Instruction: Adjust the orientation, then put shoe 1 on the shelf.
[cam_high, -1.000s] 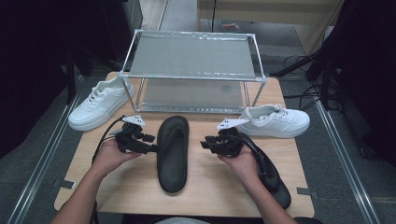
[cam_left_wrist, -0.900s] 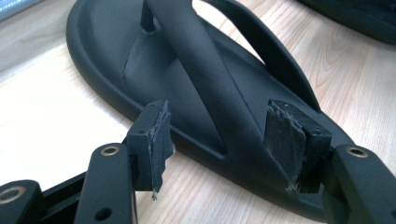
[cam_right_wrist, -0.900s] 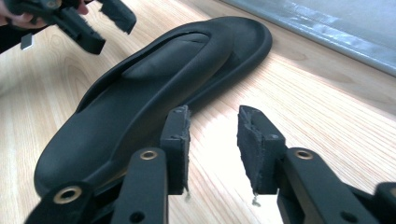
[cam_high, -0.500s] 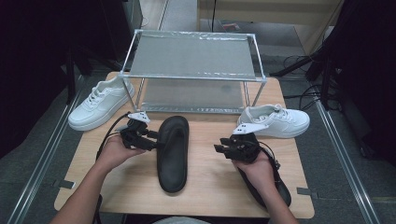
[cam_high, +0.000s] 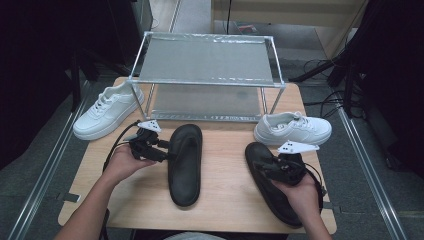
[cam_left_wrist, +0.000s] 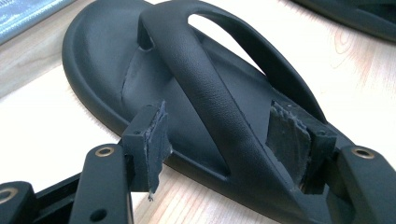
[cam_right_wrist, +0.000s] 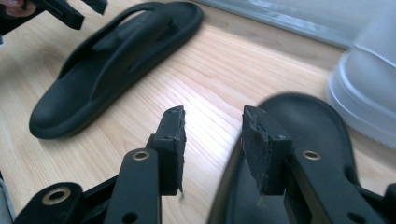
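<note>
The left gripper is released, its jaws on both sides of the strap of the middle sandal lying on the surface. The right gripper is released over the right sandal. The rack shelves hold nothing.

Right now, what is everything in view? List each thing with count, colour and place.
Sandals: 2, black; one mid-table, one at the right under the right gripper.
Sneakers: 2, white; one at the table's left edge, one right of the rack.
Rack: 1, metal, two shelves, back of the table.
Table: 1, light wood.
Left gripper: 1, black, open, jaws either side of the middle sandal's strap.
Right gripper: 1, black, open, over the right sandal's edge.
Hands: 2, one per gripper.
</note>
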